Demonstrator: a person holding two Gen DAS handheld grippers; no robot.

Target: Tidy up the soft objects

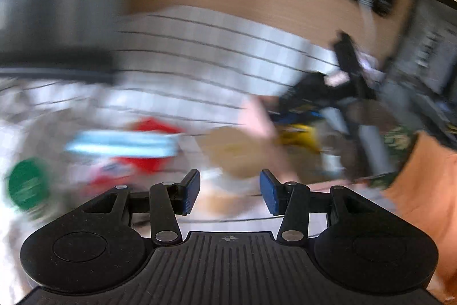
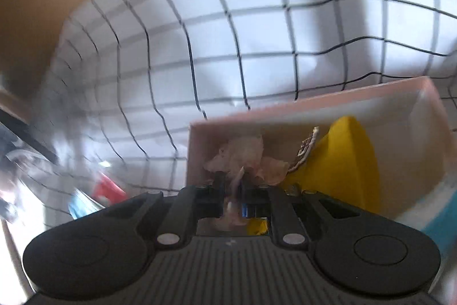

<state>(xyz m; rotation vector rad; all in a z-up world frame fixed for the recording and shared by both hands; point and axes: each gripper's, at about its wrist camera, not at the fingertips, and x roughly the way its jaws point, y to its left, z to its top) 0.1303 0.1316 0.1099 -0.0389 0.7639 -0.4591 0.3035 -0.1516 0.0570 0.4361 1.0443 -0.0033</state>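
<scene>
My left gripper (image 1: 230,192) is open and empty above a white checked cloth (image 1: 200,53). The view is blurred: a light blue and red soft item (image 1: 125,146), a green round thing (image 1: 27,185) and a tan soft item (image 1: 237,153) lie ahead. My right gripper (image 2: 232,190) is shut on a pale pink crumpled soft thing (image 2: 242,153), held over a pink box (image 2: 314,105). A yellow soft item (image 2: 348,159) lies in that box.
The other gripper and a hand (image 1: 345,70) show at the right in the left wrist view, beside dark shelving (image 1: 428,47). An orange cloth (image 1: 428,190) lies at the lower right. Red and blue items (image 2: 97,196) lie left of the box.
</scene>
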